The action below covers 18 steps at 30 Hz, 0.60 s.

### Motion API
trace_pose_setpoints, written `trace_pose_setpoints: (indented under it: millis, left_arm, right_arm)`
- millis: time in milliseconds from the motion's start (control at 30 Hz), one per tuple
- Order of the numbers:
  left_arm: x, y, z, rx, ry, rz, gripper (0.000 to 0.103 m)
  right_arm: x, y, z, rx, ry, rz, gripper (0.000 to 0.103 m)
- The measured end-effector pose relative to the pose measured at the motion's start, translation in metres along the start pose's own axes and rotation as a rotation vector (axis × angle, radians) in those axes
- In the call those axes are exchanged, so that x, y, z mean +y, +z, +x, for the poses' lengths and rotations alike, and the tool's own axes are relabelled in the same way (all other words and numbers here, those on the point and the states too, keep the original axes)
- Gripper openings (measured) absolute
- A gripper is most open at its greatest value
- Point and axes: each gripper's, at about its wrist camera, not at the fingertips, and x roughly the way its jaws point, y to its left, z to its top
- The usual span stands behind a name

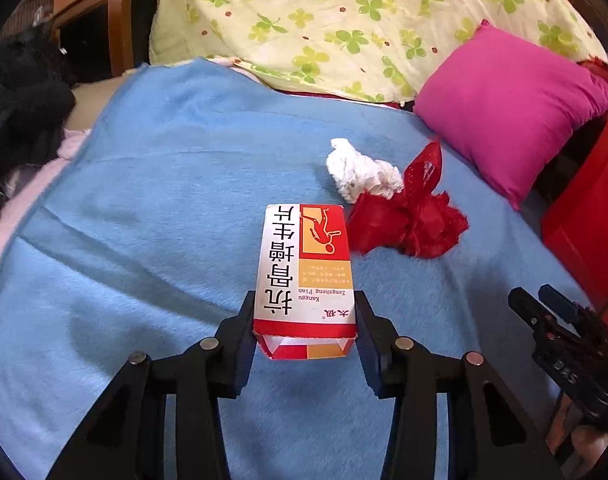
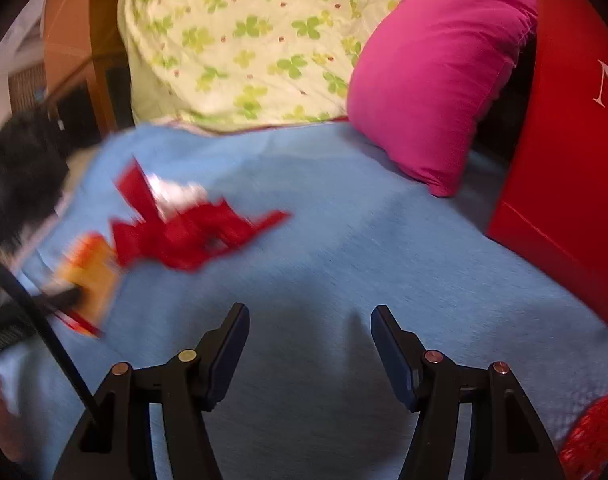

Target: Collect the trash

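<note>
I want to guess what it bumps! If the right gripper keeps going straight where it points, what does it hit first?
Probably just the blue blanket. The right gripper is open and empty, and the red wrapper lies off to its left.

Two close wrist views angled down across the same blue blanket (image 1: 164,200) toward the pink pillow (image 2: 435,80).

Bed with blue blanket and trash

A blue blanket (image 1: 164,208) covers the bed. On it lie a medicine box (image 1: 304,272), a white tissue wad (image 1: 359,172) and, touching the wad, crumpled red wrapping (image 1: 407,220) just beside the box. A pink pillow (image 1: 507,108) and a clover-print quilt (image 1: 343,20) rest at the far end.
</note>
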Motion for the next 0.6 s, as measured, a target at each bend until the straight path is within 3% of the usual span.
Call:
trace_pose_setpoints:
  millis: [133,300,333,367,400,600]
  left_arm:
    - [0.01,-0.015,-0.015,0.007,0.044,0.029,0.046]
    - [0.036,-0.034,-0.025,0.031,0.062,-0.008,0.046]
    - [0.038,-0.037,-0.029,0.024,0.074,-0.002,0.046]
    - [0.039,-0.042,-0.032,0.016,0.08,0.008,0.046]
    - [0.04,-0.045,-0.034,0.012,0.077,0.016,0.047]
    - [0.035,-0.069,-0.028,-0.056,0.101,0.105,0.051]
  right_arm:
    - [-0.017,-0.007,0.015,0.115,-0.028,0.04,0.071]
    - [-0.023,-0.011,0.011,0.112,-0.049,0.032,0.084]
    - [-0.022,-0.011,0.01,0.115,-0.075,0.025,0.088]
    - [-0.022,-0.013,0.009,0.121,-0.099,0.026,0.1]
    - [-0.026,-0.015,0.01,0.137,-0.136,0.045,0.103]
    - [-0.032,-0.026,-0.003,0.088,-0.079,0.049,0.103]
